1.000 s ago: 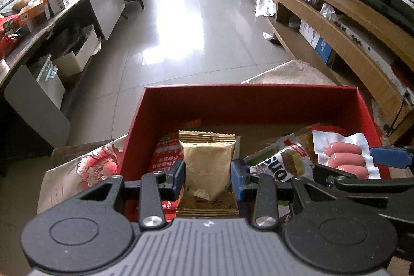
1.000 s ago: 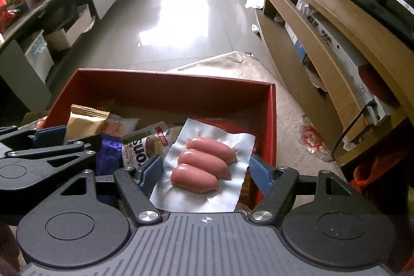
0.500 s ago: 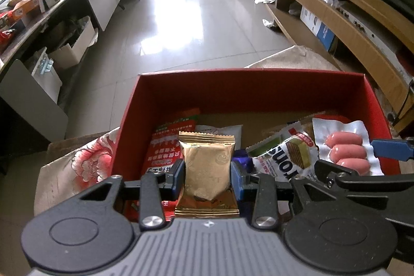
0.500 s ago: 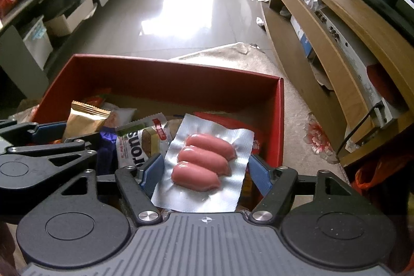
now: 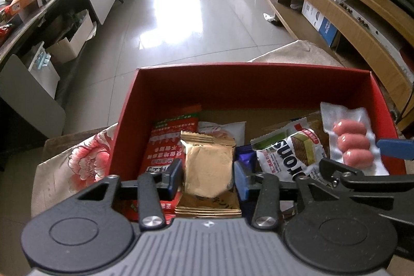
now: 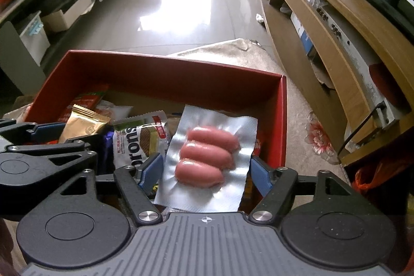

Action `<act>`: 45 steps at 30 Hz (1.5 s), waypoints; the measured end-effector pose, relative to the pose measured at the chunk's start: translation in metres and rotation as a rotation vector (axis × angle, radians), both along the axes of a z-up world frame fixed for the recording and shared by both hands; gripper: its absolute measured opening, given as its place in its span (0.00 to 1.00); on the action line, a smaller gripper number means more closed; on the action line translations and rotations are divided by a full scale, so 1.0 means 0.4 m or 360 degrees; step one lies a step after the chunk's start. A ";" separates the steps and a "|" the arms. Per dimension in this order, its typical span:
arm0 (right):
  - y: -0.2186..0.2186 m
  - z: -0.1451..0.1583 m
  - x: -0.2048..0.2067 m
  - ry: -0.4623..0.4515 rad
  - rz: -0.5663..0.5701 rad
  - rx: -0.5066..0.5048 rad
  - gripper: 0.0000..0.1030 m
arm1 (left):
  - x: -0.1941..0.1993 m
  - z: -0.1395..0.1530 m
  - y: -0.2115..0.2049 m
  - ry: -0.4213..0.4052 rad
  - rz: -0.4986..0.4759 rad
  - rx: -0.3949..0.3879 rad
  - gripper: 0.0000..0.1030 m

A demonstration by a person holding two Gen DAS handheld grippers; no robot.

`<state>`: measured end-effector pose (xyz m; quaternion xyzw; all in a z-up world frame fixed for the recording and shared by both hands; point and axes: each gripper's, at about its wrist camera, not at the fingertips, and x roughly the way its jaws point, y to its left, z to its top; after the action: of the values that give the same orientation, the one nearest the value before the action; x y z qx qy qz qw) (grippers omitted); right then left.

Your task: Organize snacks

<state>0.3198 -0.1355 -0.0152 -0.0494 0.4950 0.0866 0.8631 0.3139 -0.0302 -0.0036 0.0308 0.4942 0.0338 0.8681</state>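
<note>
Hovering over the red box [image 5: 253, 84], both grippers carry snacks. Left gripper [image 5: 208, 179] jaws are opening, gold packet [image 5: 207, 167] between the fingers – a sliver of gap shows on each side, so the pads look just off it. Right gripper [image 6: 205, 172] jaws also opening, sausage pack [image 6: 207, 154] between its fingers; whether the pads press the film edges I cannot tell.

Handling, as a guess: gold packet is light, crinkly, puffed – squashes easily, best taken across the flat middle, not the crimped seams. Sausage pack is floppy vacuum film, slick, a bit heavier at the three sausages; take it at the side margins beside them, since the foil edge alone would bend and slip.

Ahead of the left fingers, in the box: a red sachet [image 5: 165, 146] to their left, a wafer packet [image 5: 289, 154] to their right. Box floor ahead is bare cardboard.

Box sits on a floral cloth [image 5: 77, 159]. Beyond the fingertips, glossy tiled floor [image 5: 176, 4]; wooden shelving [image 6: 323, 30] off to the right, cluttered counter far left.
</note>
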 end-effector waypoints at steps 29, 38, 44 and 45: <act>-0.029 0.099 -0.124 -0.0152 -0.0067 -0.0030 0.85 | -0.164 0.090 0.020 -0.0088 -0.0035 -0.0037 0.65; -0.053 0.103 -0.247 -0.0173 -0.0116 0.0006 0.87 | -0.271 0.095 0.033 -0.0103 -0.0022 -0.0063 0.67; -0.047 0.084 -0.330 -0.0147 -0.0115 0.0027 0.87 | -0.359 0.070 0.032 -0.0072 -0.0041 -0.0065 0.70; -0.046 0.082 -0.343 -0.0143 -0.0116 0.0031 0.87 | -0.376 0.065 0.032 -0.0065 -0.0047 -0.0060 0.71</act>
<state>0.1825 -0.1539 0.0177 -0.0269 0.4563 0.0578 0.8875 0.1634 -0.0173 0.0222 0.0211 0.4763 0.0122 0.8789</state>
